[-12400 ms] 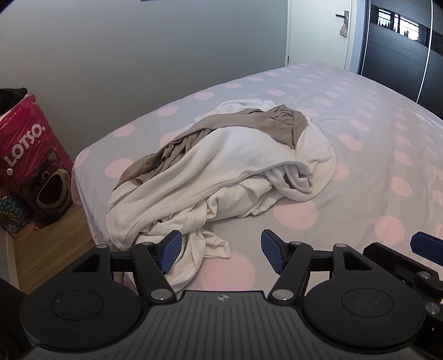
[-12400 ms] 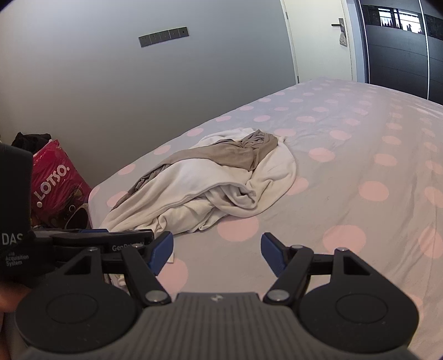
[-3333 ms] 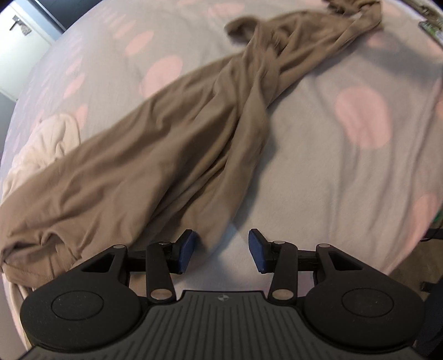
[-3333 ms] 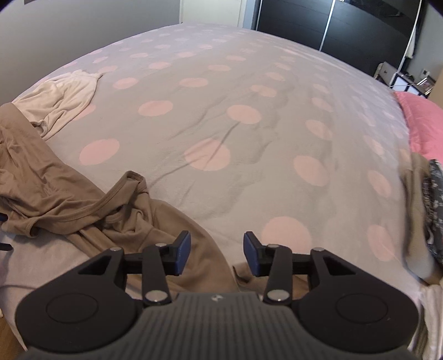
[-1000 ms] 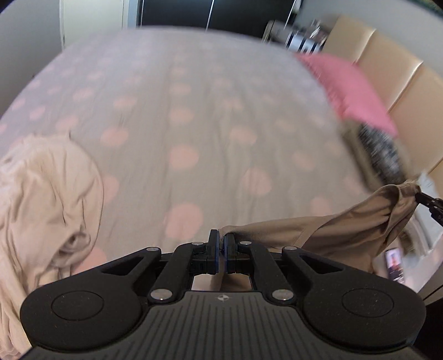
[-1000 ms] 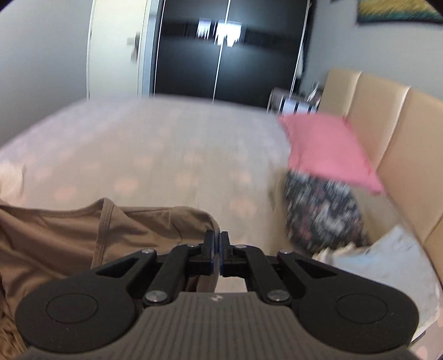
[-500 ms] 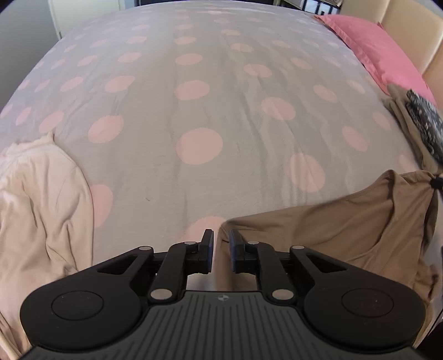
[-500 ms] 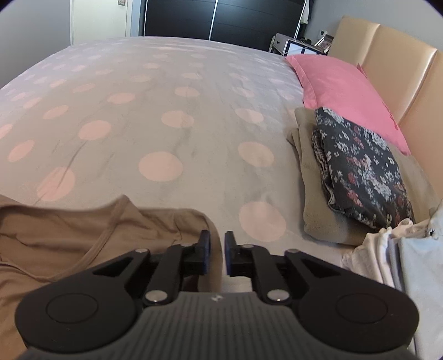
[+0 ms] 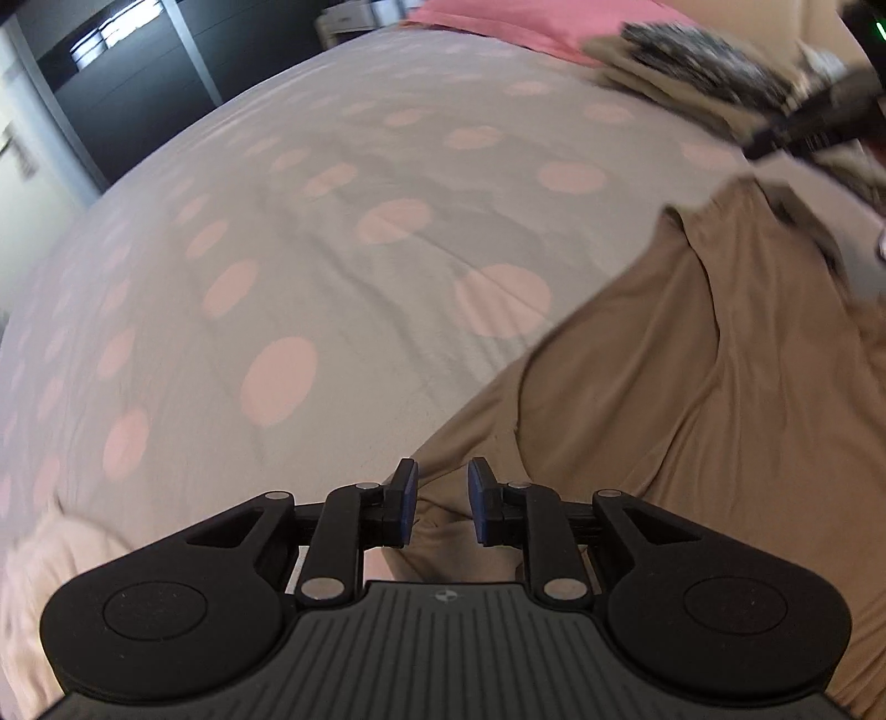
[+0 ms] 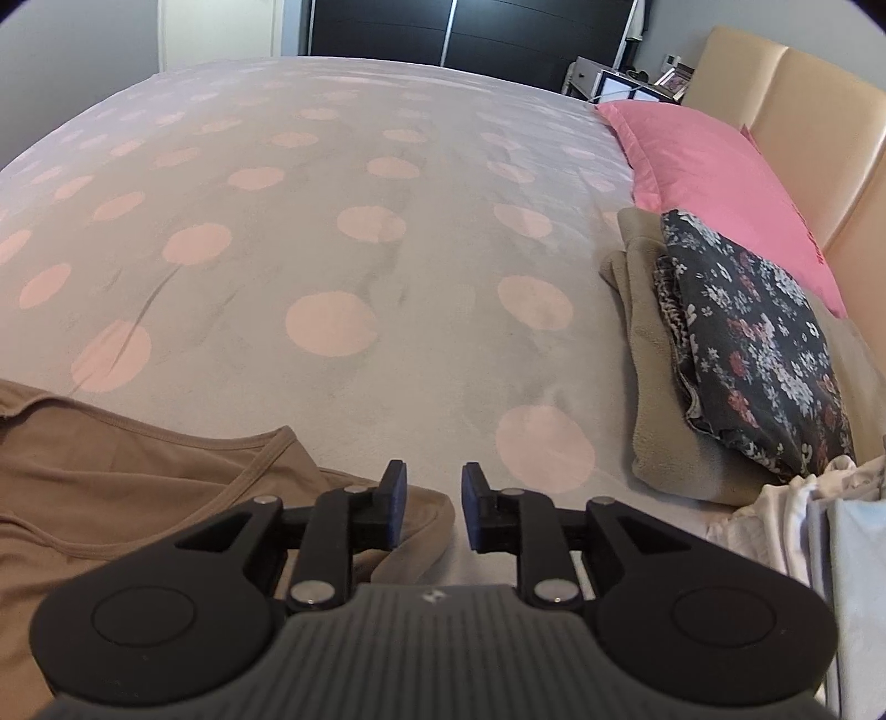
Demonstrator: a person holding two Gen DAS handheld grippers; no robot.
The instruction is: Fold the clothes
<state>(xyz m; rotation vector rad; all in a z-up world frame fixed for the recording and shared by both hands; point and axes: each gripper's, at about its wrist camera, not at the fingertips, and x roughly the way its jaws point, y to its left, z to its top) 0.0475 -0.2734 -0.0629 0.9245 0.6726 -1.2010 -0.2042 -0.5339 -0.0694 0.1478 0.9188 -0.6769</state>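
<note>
A tan top (image 9: 692, 387) lies spread on the grey bedcover with pink dots (image 9: 277, 249). My left gripper (image 9: 441, 501) hangs just over one corner of the top; its jaws are opening and the pads no longer press the cloth below them. In the right wrist view the same tan top (image 10: 122, 476) shows its neckline at the lower left. My right gripper (image 10: 427, 501) is over the top's other corner, jaws opening, cloth loose under the left finger (image 10: 394, 498). The right gripper (image 9: 814, 124) also shows blurred at the top right of the left wrist view.
A pink pillow (image 10: 714, 177) leans on the beige headboard (image 10: 803, 122). Beside it lies a folded stack: a dark floral garment (image 10: 747, 343) on a beige one (image 10: 653, 399), with white cloth (image 10: 803, 509) nearer. A cream garment (image 9: 33, 581) lies at lower left. A dark wardrobe (image 10: 454, 39) stands behind the bed.
Both grippers came down to the bed with the tan top stretched between them, then went from shut to parted, letting its corners go. The top now lies flat.
</note>
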